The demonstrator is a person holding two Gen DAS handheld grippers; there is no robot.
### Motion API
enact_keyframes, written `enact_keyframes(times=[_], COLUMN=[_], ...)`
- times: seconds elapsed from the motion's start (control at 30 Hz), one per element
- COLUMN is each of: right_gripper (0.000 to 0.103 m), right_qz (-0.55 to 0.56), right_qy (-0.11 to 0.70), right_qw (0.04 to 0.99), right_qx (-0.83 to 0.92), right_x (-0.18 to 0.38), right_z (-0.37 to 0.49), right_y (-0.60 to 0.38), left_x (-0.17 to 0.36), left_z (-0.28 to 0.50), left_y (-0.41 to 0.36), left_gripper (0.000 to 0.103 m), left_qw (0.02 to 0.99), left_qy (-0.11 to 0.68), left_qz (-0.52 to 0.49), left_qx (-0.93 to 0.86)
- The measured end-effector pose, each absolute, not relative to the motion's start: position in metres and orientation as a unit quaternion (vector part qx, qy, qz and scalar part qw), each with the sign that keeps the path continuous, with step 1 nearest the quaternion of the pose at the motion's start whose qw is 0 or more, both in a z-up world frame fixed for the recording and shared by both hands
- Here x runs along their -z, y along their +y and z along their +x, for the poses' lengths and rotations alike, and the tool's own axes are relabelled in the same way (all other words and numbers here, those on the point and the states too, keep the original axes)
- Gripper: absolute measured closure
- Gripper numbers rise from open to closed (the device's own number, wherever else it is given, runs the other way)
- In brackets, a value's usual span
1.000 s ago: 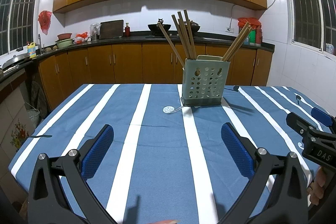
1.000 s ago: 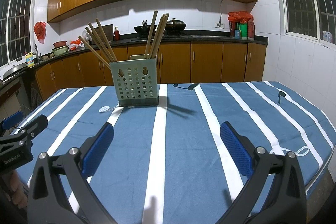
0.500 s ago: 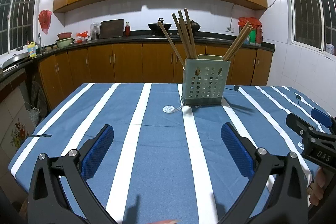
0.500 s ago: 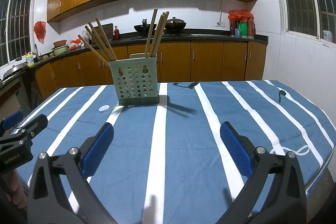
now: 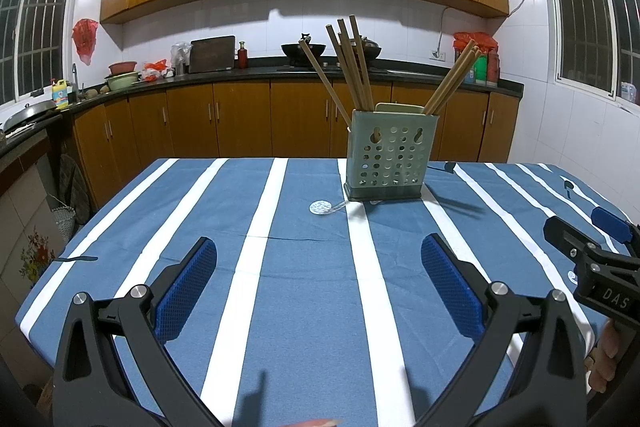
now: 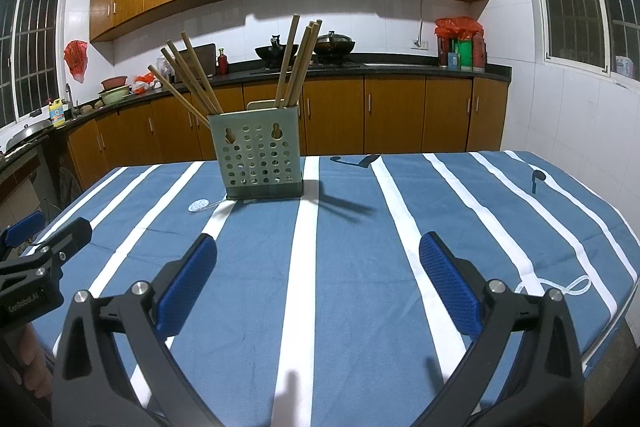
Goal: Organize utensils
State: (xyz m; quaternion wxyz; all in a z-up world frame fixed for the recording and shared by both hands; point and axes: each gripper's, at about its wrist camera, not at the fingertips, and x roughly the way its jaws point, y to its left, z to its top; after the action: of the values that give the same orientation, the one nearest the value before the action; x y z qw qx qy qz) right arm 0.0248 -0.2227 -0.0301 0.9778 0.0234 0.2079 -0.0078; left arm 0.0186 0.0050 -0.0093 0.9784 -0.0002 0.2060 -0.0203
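Observation:
A pale green perforated utensil holder (image 5: 387, 155) (image 6: 260, 155) stands upright at the far middle of the table. Several wooden chopsticks (image 5: 352, 63) (image 6: 188, 75) lean in its left part and a few more chopsticks (image 5: 452, 79) (image 6: 298, 61) in its right part. My left gripper (image 5: 318, 281) hovers open over the near table, well short of the holder, with nothing between its blue pads (image 5: 186, 293). My right gripper (image 6: 318, 279) is likewise open and empty, also well short of the holder. Each gripper shows at the edge of the other's view.
The table wears a blue cloth with white stripes (image 5: 248, 267) (image 6: 360, 267). A small round white tag (image 5: 321, 207) (image 6: 199, 205) lies just left of the holder. Kitchen counters, cabinets (image 5: 240, 115) and a stove with woks line the far wall. A hand (image 5: 606, 355) holds the right gripper's grip.

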Motion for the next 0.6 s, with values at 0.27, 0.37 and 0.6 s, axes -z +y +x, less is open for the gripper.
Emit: enact_keyframes(times=[0.27, 0.37, 0.6], right_gripper=[0.004, 0.004, 0.004], right_qz=[0.024, 0.024, 0.024], right_qy=[0.208, 0.209, 0.209], right_qw=[0.978, 0.978, 0.978], right_qx=[0.008, 0.008, 0.008], right_x=[0.0307, 0.0307, 0.0299], right_z=[0.0244, 0.0241, 0.0244], right_y=[-0.2221, -0.2220, -0.2224], left_x=[0.0086, 0.0088, 0.0081], left_z=[0.0187, 0.0186, 0.0186], left_y=[0.0055, 0.0053, 0.0063], left_gripper=[0.002, 0.002, 0.002], left_qw=[0.978, 0.978, 0.978], left_qy=[0.206, 0.207, 0.206], left_qz=[0.000, 0.000, 0.000], left_qx=[0.020, 0.020, 0.020])
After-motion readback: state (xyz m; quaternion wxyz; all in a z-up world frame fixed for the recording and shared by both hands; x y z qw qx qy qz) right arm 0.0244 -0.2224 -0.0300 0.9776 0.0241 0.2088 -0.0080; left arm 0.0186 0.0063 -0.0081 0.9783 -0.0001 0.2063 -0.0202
